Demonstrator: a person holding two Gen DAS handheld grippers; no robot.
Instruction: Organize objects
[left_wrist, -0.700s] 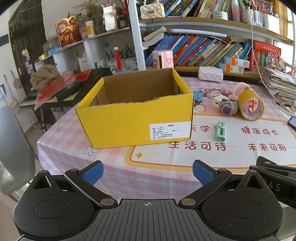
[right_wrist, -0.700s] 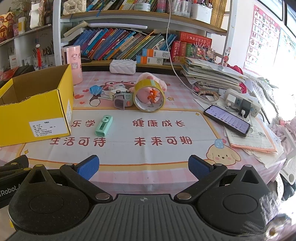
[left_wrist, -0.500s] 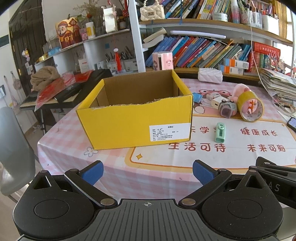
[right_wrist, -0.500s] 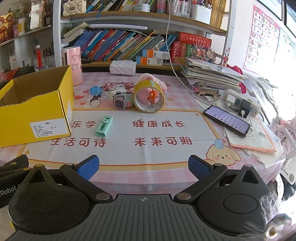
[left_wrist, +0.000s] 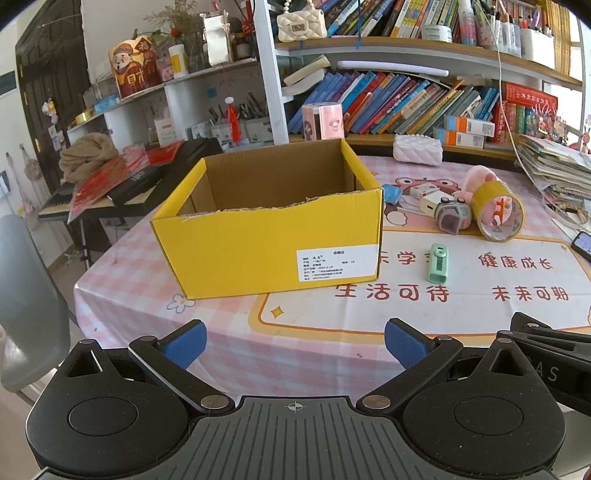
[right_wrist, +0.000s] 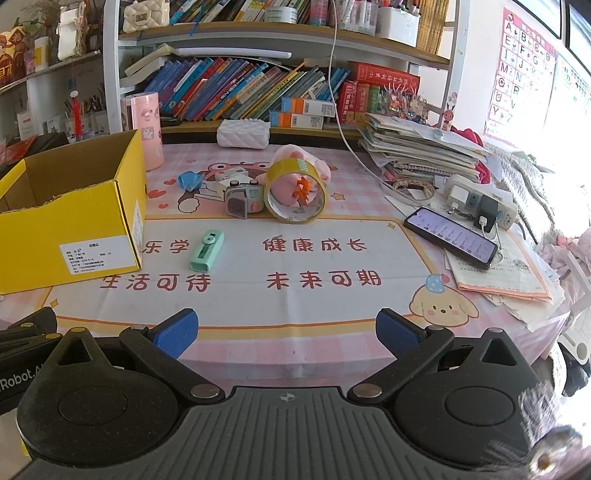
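Observation:
An open yellow cardboard box stands on the pink checked table; it also shows at the left of the right wrist view. To its right lie a mint green correction tape, a grey toy camera, a yellow tape roll, a pink plush, a blue object and a small white box. My left gripper is open and empty before the table's front edge. My right gripper is open and empty, also at the front edge.
A phone on a cable, a power strip, papers and a book stack fill the table's right side. A white pouch and pink cylinder stand at the back. Bookshelves lie behind. A grey chair is at left.
Both grippers have risen slightly, so the table objects sit a little lower in view. Nothing on the table has moved.

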